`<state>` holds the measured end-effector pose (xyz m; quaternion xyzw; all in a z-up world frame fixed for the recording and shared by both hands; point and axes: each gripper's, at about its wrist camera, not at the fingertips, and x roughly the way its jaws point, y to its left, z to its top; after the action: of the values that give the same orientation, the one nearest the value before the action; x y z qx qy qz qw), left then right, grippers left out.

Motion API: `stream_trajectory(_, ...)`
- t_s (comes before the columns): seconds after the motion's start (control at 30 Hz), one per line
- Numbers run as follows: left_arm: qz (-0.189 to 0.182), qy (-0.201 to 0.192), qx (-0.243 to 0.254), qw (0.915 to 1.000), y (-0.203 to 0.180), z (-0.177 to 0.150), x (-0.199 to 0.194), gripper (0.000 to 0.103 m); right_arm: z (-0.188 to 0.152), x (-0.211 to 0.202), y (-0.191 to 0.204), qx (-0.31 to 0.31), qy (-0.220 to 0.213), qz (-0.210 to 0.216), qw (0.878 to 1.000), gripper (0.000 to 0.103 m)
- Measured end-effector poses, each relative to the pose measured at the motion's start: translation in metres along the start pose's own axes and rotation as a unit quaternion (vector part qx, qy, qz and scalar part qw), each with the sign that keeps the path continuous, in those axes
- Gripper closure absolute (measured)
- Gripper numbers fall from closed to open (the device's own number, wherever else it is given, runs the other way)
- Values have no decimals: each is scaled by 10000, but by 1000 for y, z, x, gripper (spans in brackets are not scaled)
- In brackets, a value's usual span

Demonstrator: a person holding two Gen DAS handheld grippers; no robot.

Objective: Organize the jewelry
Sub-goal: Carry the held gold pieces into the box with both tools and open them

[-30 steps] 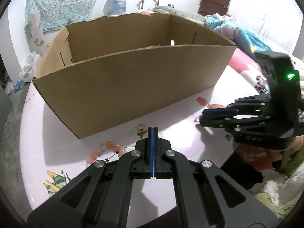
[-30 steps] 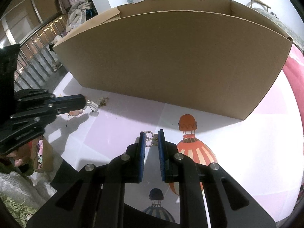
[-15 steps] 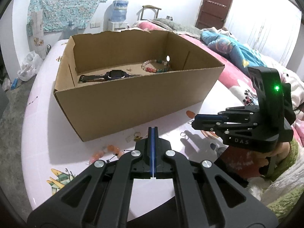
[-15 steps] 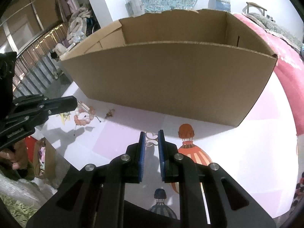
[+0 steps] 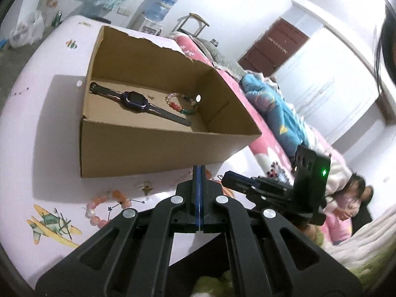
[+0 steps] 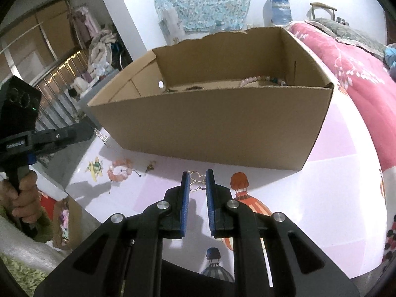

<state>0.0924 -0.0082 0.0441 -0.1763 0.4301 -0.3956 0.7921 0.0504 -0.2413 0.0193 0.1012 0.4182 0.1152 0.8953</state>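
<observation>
the right gripper (image 6: pixel 197 182) is clamped on a thin wire clasp (image 6: pixel 197 182), which sits crosswise between the blue pads (image 6: pixel 185 198) near their tips, above the table (image 6: pixel 334 198) and just in front of the box (image 6: pixel 222 128). the left gripper (image 5: pixel 199 173) has its pads pressed flat together; in its own view nothing shows between them, though in the right view a fine chain (image 6: pixel 102 135) hangs at its tip, and whether it is pinched there cannot be told. a hand (image 6: pixel 23 198) grips the left tool's handle. the box stands open on the table, its near wall facing both grippers. inside it lie a dark watch (image 5: pixel 135 101), stretched flat along the floor, and a bead bracelet (image 5: pixel 179 104) just beside it toward the far corner. on the table in front of the box, left of the clasp, lie a pink bead bracelet (image 6: pixel 120 169) and a small charm (image 6: pixel 150 166), near each other but apart. printed balloons (image 6: pixel 243 193) and a plane (image 5: pixel 53 225) decorate the tabletop. a pink bed (image 6: pixel 346 57) lies beyond the table on the right.
</observation>
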Motion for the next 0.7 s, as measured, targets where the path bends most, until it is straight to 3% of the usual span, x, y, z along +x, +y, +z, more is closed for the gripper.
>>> stream_trajectory(0.37,17,-180,72,9998,-11,5,-7,103,10,-22,-7,177,-284,231,9992,90)
stream_trajectory(0.7,-323,-636,521,9961,-42,29,-39,103,48,-66,9,-125,-844,426,9954,90)
